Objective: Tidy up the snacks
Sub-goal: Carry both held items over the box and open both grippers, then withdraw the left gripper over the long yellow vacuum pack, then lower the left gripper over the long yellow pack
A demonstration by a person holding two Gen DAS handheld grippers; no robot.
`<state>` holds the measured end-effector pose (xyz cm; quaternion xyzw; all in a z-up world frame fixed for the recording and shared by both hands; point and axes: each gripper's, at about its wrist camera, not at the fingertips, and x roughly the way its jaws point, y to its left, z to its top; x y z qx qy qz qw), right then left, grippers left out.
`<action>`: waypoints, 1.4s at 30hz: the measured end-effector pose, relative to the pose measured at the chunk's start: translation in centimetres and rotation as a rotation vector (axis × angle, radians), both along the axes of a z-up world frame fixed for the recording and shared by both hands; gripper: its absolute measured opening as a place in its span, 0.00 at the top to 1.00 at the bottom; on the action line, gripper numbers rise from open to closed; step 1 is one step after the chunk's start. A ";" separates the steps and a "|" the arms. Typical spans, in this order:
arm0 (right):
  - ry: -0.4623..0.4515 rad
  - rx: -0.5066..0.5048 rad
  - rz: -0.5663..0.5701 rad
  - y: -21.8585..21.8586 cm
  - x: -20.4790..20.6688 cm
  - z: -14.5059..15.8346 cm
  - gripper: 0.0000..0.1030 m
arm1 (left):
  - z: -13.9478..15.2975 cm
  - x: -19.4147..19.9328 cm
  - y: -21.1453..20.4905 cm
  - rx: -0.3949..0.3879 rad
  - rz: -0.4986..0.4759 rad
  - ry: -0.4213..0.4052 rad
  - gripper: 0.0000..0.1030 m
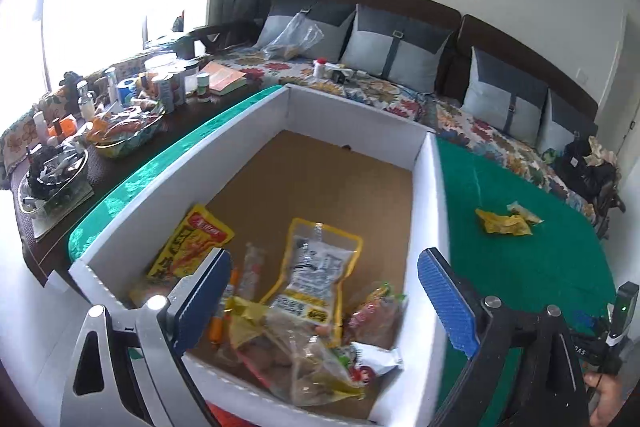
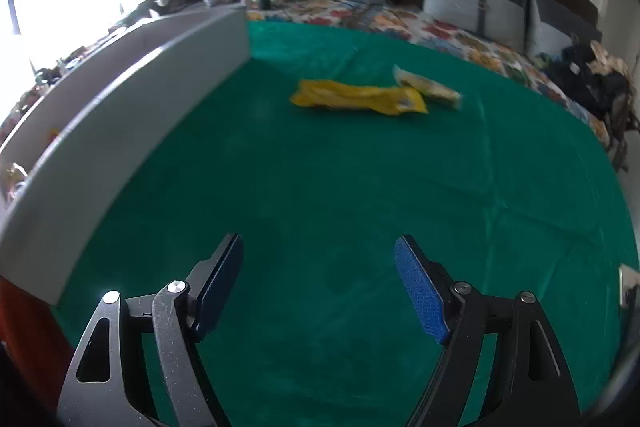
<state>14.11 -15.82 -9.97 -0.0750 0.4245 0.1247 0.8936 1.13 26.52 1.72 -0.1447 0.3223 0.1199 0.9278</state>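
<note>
Spread across the table: a green velvety cloth [image 2: 320, 187], soft enough to let thin packets sink slightly into it. On its left part, a big white cardboard box [image 1: 430, 187] with a brown floor, holding a heap of snack packets at the near end, among them a clear yellow-edged pouch [image 1: 316, 267] and a yellow printed sachet [image 1: 192, 247]. Well apart from the box, out on the bare cloth: a crumpled yellow foil snack bag [image 2: 360, 99] with a smaller pale clear-wrapped packet [image 2: 428, 87] touching its far right end. Both probably light, limp and crinkly, slippery to pinch flat; best taken at a raised fold or a sealed end seam, lightly, since contents may crush. Above the box's near end, the left claw [image 1: 324, 291], pads wide apart, empty. Low over the cloth, facing the two loose packets, the right claw [image 2: 320, 283], likewise spread and empty.
</note>
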 end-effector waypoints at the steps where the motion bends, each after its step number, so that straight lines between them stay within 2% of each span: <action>1: -0.008 -0.008 -0.048 -3.0 0.0 -0.7 0.22 | 0.4 0.7 -1.5 -0.003 -0.030 -0.005 0.09; 5: -0.060 -0.069 -0.186 -10.7 0.3 -1.8 0.22 | 0.8 4.1 -7.5 -0.009 -0.156 0.023 0.08; 8: -0.056 -0.076 -0.247 -13.6 0.6 -2.5 0.22 | 0.7 6.6 -12.3 -0.015 -0.256 0.052 0.08; 12: -0.042 -0.046 -0.274 -14.0 0.7 -3.1 0.22 | 0.4 8.9 -17.5 -0.007 -0.371 0.084 0.08; 16: -0.013 -0.014 -0.283 -14.5 0.5 -3.9 0.17 | -1.0 11.1 -21.3 0.066 -0.464 0.156 0.08; 19: 0.005 0.037 -0.291 -15.6 -0.1 -4.2 0.13 | -2.8 13.5 -23.0 0.109 -0.539 0.233 0.08; 22: 0.005 0.025 -0.292 -15.4 -0.1 -4.4 0.13 | -4.8 16.8 -23.8 0.177 -0.578 0.311 0.08; 24: 0.006 0.030 -0.292 -15.5 0.0 -4.4 0.13 | -5.9 19.1 -23.6 0.168 -0.577 0.360 0.08; 28: 0.006 0.032 -0.291 -15.5 0.0 -4.5 0.12 | -7.5 23.2 -23.2 0.148 -0.576 0.400 0.08; 31: 0.008 0.035 -0.288 -15.5 0.0 -4.6 0.11 | -8.4 26.3 -24.6 0.223 -0.612 0.429 0.08; 35: 0.007 0.035 -0.287 -15.5 0.1 -4.6 0.11 | -10.6 30.1 -27.6 0.326 -0.736 0.514 0.08; 38: 0.007 0.035 -0.286 -15.4 0.1 -4.7 0.10 | -12.2 32.3 -29.8 0.409 -0.803 0.542 0.08; 40: 0.008 0.034 -0.284 -15.3 0.1 -4.7 0.09 | -12.9 33.9 -30.6 0.433 -0.814 0.541 0.08; 42: 0.009 0.033 -0.282 -15.3 0.2 -4.7 0.08 | -13.7 35.6 -30.8 0.417 -0.811 0.544 0.08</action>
